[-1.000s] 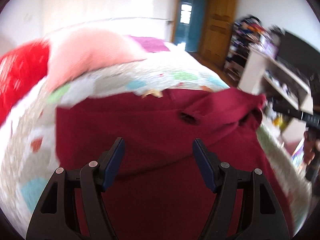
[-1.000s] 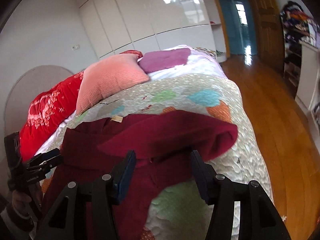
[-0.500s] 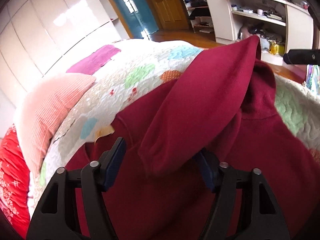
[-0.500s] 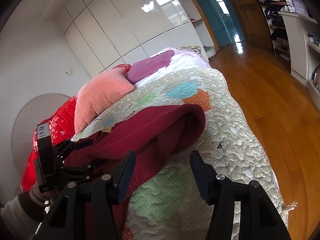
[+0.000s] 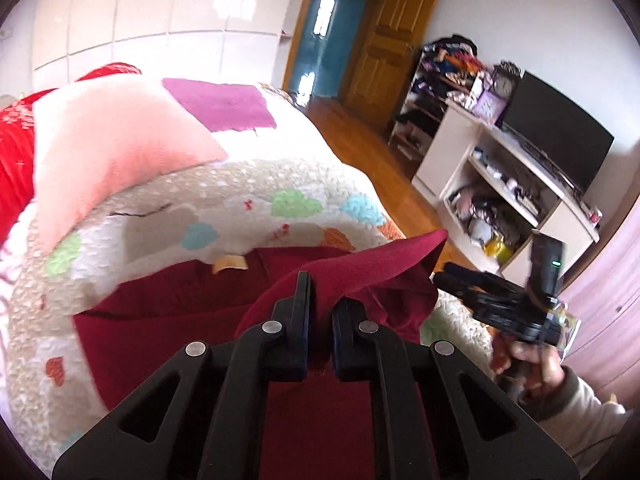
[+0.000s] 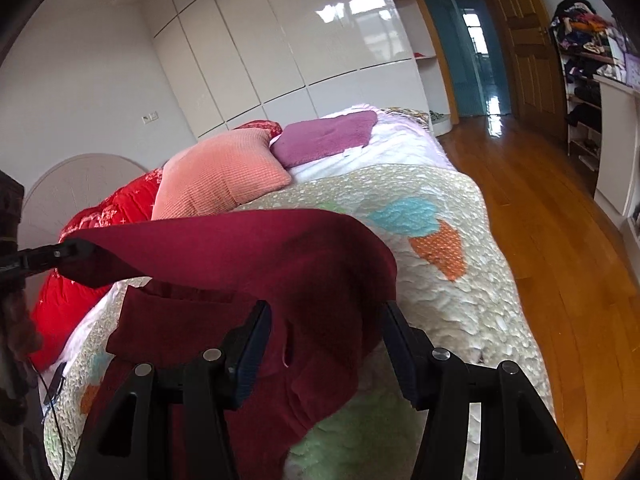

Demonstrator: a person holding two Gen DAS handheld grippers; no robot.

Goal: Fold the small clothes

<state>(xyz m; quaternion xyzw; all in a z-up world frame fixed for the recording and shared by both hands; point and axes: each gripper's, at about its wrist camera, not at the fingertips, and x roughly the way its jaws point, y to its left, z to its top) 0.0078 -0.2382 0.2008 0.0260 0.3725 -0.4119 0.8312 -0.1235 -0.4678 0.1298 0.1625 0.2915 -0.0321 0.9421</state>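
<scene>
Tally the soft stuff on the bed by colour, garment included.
Dark red garment: 1
Pink cushion: 1
Purple folded cloth: 1
Bright red bedding: 1
Patterned quilt: 1
Total: 5

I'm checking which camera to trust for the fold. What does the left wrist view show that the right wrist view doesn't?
Only the left wrist view shows the left tool shut on a fold of the maroon garment, the person's right hand and the television.

Only the right wrist view shows the right tool open over the garment, the lifted sleeve stretched toward the left tool, and the headboard.

Both show the quilt, the pink pillow, the purple cloth and the wooden door.
</scene>
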